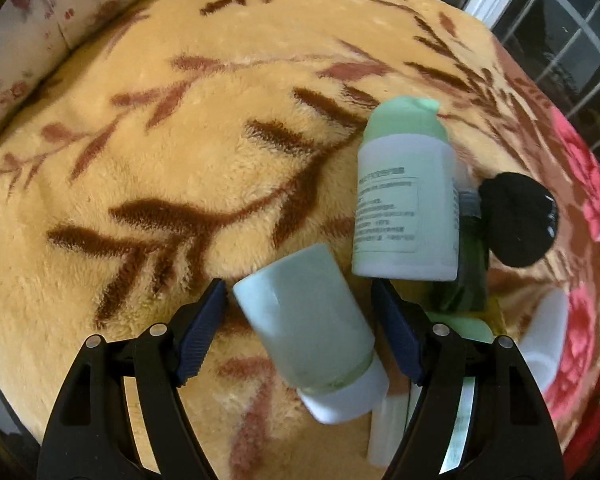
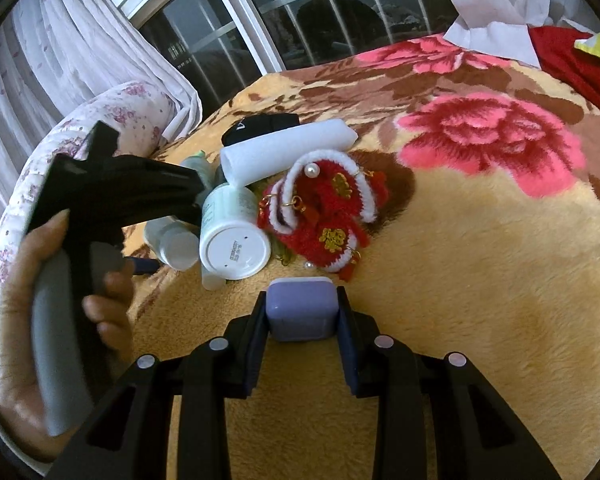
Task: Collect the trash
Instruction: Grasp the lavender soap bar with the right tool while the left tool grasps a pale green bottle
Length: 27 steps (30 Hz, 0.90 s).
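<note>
A small lilac rounded-square plastic case (image 2: 300, 309) sits clamped between the pads of the right gripper (image 2: 301, 316), above the plush tan blanket with brown leaf and pink flower print (image 2: 480, 280). The left gripper (image 1: 298, 312) has its fingers spread wide around a pale green smooth plastic bottle with a white cap (image 1: 308, 328), pads clear of its sides. Just beyond lies a white cylindrical labelled bottle with a green top (image 1: 404, 204), beside a fuzzy red-and-white ornament with gold charms (image 2: 320, 216).

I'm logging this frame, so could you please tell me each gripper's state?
Left gripper: open around a pale green bottle, not clamped.
Right gripper: shut on a small purple case.
</note>
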Available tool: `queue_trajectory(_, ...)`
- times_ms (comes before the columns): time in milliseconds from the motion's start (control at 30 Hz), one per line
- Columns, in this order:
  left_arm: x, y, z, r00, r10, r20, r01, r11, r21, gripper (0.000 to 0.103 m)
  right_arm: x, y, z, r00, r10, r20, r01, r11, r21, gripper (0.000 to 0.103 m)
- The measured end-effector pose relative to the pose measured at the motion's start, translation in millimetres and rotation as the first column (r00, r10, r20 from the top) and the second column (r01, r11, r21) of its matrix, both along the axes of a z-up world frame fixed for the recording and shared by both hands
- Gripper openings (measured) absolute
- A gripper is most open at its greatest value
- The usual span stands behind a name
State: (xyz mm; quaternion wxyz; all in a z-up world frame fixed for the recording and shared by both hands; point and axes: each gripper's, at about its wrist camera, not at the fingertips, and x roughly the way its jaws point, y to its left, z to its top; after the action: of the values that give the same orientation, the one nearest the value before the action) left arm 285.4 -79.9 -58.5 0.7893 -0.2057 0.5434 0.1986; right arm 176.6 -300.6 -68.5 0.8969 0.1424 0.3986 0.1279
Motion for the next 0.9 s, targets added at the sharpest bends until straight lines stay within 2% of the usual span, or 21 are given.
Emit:
queue_trajectory(100,3,-2,0,1.000,0.005,0.002,-0.005,1.000,0.030,0.071,0,-1,0,1.000,0.000,-0.002,0.000,1.000,0.006,0.032)
queue_trajectory(167,2,-3,2,1.000,-0.003,0.008,0.003,0.999,0.053,0.059,-1,-1,0,1.000,-0.001,-0.001,0.001,1.000,0.012,0.032)
queue_trajectory(200,0,-4,3,1.000,-0.020,0.020,0.019,0.998,0.062,0.056,-2,-1,0,1.000,-0.001,-0.001,0.001,1.000,0.014,0.032)
queue_trajectory(300,-8,-3,6,0.994,-0.092,0.052,0.089,0.994,0.068,0.055,-3,-2,0,1.000,-0.003,0.000,0.003,1.000,0.020,0.032)
queue_trajectory(400,-29,5,14,0.980,-0.171,0.105,0.169,0.985,0.026,0.054,-3,-2,-1,1.000,-0.004,-0.001,0.004,1.000,0.026,0.032)
queue_trajectory(467,-40,10,21,0.950,-0.266,0.163,0.273,0.962,-0.024,0.050,-3,-3,0,1.000,-0.004,-0.002,0.004,1.000,0.024,0.032)
queue_trajectory(533,-62,18,32,0.898,-0.373,0.232,0.392,0.919,-0.043,0.048,-2,-2,0,1.000,-0.004,-0.002,0.004,1.000,0.019,0.032)
queue_trajectory(567,-75,22,38,0.862,-0.428,0.271,0.455,0.890,-0.041,0.046,-2,-2,0,1.000,-0.004,-0.001,0.004,1.000,0.016,0.032)
queue_trajectory(600,-90,24,44,0.820,-0.483,0.309,0.510,0.860,-0.011,0.046,-2,-1,0,1.000,-0.006,0.000,0.006,1.000,0.013,0.032)
queue_trajectory(633,-104,23,48,0.789,-0.520,0.328,0.538,0.842,0.042,0.045,-2,-1,1,1.000,-0.007,0.001,0.007,1.000,0.011,0.032)
queue_trajectory(700,-132,22,51,0.719,-0.597,0.356,0.574,0.798,0.181,0.044,-4,0,2,1.000,-0.019,0.005,0.019,1.000,-0.002,0.032)
queue_trajectory(733,-136,22,49,0.703,-0.613,0.360,0.579,0.788,0.212,0.044,-5,1,3,1.000,-0.028,0.005,0.028,0.999,-0.015,0.032)
queue_trajectory(800,-150,29,43,0.670,-0.635,0.383,0.604,0.767,0.216,0.043,-7,5,6,0.999,-0.049,0.011,0.050,0.997,-0.063,0.032)
queue_trajectory(900,-155,36,39,0.653,-0.634,0.415,0.612,0.764,0.203,0.042,-13,13,13,0.997,-0.074,0.032,0.078,0.988,-0.135,0.032)
